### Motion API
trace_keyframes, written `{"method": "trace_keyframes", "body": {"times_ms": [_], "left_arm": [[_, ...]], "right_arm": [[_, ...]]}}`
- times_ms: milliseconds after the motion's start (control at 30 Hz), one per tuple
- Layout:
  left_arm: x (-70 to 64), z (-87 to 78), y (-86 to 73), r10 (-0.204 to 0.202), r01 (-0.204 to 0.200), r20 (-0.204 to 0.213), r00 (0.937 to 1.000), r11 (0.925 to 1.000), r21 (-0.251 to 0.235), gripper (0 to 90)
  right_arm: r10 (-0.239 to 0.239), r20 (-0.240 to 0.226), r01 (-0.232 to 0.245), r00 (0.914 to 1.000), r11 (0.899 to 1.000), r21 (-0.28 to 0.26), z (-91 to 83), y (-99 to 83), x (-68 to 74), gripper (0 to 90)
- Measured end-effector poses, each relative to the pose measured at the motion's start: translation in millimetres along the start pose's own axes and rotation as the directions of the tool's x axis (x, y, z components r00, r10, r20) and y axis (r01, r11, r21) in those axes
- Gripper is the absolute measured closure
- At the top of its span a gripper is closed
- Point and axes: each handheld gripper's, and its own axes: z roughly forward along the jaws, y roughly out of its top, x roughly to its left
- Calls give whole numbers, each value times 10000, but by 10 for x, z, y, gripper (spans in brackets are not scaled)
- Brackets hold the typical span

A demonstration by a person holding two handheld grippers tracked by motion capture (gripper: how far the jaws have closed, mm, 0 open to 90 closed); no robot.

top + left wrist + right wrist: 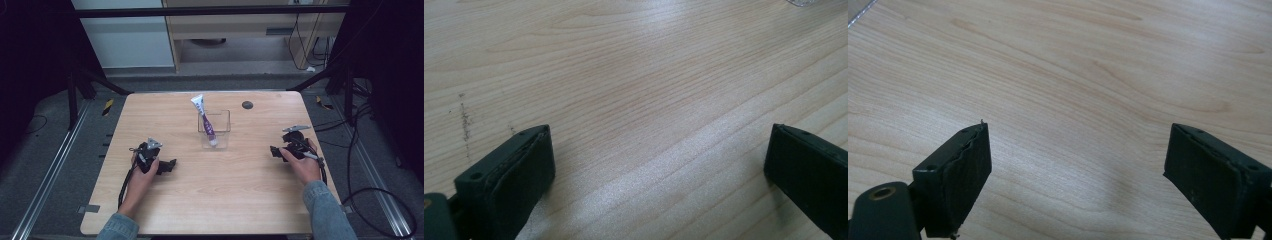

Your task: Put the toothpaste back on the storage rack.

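Light wooden table (200,190) seen from above. Left gripper (170,165) rests on table at left, jaws spread wide, nothing between them. Centre, toward far edge: clear container (222,131) holding purple-and-white tube (205,120), leaning left. Right gripper (274,150) low over table at right, jaws wide apart, empty.

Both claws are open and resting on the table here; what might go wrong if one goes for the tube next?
The purple-and-white tube leans in the clear container, its top above the rim, so pulling sideways may tip the light container. Its transparent walls are hard to judge, so the left claw or right claw might knock them.
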Motion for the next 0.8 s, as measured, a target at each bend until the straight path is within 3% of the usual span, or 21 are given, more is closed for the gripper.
{"method": "trace_keyframes", "body": {"times_ms": [333, 500, 800], "left_arm": [[0, -1, 0, 6, -6, -8, 10000, 10000, 7, 0], [1, 0, 0, 9, -9, -2, 10000, 10000, 2, 0], [0, 0, 0, -2, 2, 0, 10000, 10000, -4, 0]], "right_arm": [[140, -8, -140, 9999, 9999, 29, 121, -17, 38, 102], [515, 274, -514, 9983, 9987, -45, 256, -38, -7, 117], [967, 346, -953, 9947, 9946, -417, 351, -28, -43, 102]]}}
